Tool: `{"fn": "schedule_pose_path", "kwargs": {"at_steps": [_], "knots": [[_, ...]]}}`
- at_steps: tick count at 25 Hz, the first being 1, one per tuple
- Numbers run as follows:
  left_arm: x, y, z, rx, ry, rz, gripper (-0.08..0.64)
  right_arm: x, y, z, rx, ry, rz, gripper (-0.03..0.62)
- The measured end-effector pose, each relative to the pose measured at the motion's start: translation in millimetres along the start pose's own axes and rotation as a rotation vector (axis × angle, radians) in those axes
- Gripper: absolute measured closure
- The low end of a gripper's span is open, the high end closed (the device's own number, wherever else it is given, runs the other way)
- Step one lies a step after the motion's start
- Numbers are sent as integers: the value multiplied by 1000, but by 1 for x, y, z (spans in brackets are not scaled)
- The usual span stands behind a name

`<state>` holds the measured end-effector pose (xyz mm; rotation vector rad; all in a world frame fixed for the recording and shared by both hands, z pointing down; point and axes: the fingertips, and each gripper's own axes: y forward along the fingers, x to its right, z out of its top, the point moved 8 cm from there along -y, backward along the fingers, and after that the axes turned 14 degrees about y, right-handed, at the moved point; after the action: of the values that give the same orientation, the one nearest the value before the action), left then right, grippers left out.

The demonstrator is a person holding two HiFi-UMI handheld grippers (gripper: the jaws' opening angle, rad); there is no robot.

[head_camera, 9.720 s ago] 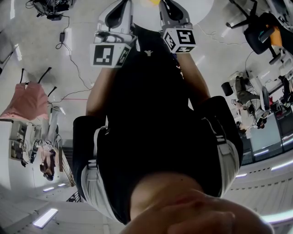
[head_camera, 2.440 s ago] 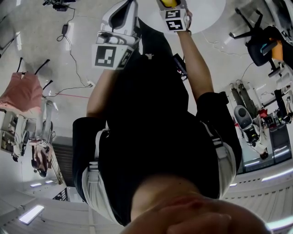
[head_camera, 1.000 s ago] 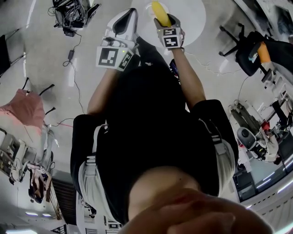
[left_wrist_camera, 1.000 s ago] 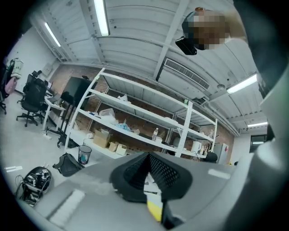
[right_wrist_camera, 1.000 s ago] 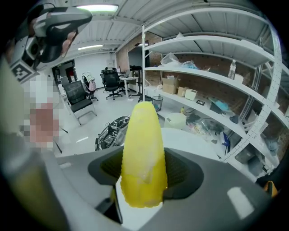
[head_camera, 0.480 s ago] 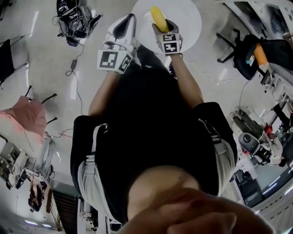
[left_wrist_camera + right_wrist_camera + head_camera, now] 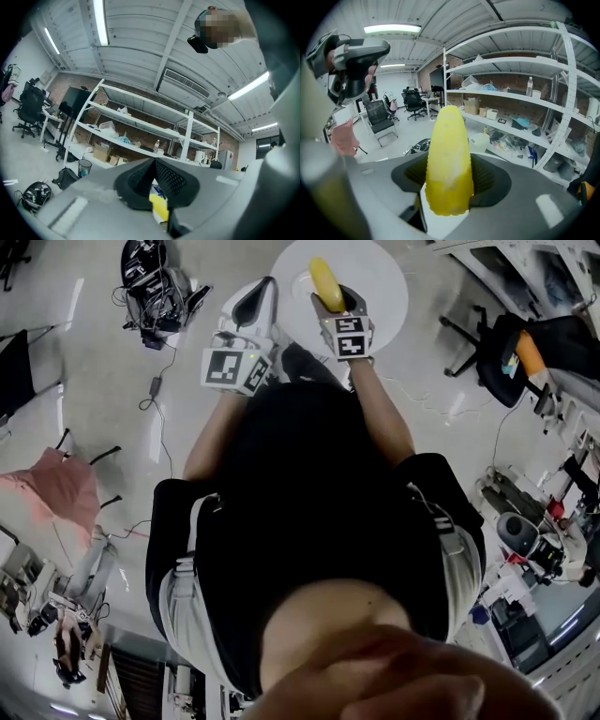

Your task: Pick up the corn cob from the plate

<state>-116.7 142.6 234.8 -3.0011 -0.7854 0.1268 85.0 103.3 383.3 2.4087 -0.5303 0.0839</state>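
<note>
Yellow corn cob [image 7: 447,145] is pinched in my right gripper [image 7: 449,182]; my left gripper [image 7: 154,177] is pressed together, empty. Recommend steady pressure and no tilting while lifting.

No words, brands or numbers can be read. Only black-and-white square markers show, toward twelve o'clock, on the cube of the left hand-held gripper [image 7: 265,292] and of the right hand-held gripper [image 7: 330,302].

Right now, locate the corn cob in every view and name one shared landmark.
Head view: top centre, corn cob in the right gripper, over the round white table.
Left gripper view: not in it.
Right gripper view: centre, gripped between the jaws.
Landmark: white shelving, in both gripper views.
</note>
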Motion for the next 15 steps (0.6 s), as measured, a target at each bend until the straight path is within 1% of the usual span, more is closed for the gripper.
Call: {"fn": "schedule_pose_path", "kwargs": {"at_steps": [9,15], "knots": [[7,1,5,14,0,-5,558,6,-20,14,67,50,1,327],[12,5,8,20,6,-23,558,9,-32,26,117,57,-2,327]]}}
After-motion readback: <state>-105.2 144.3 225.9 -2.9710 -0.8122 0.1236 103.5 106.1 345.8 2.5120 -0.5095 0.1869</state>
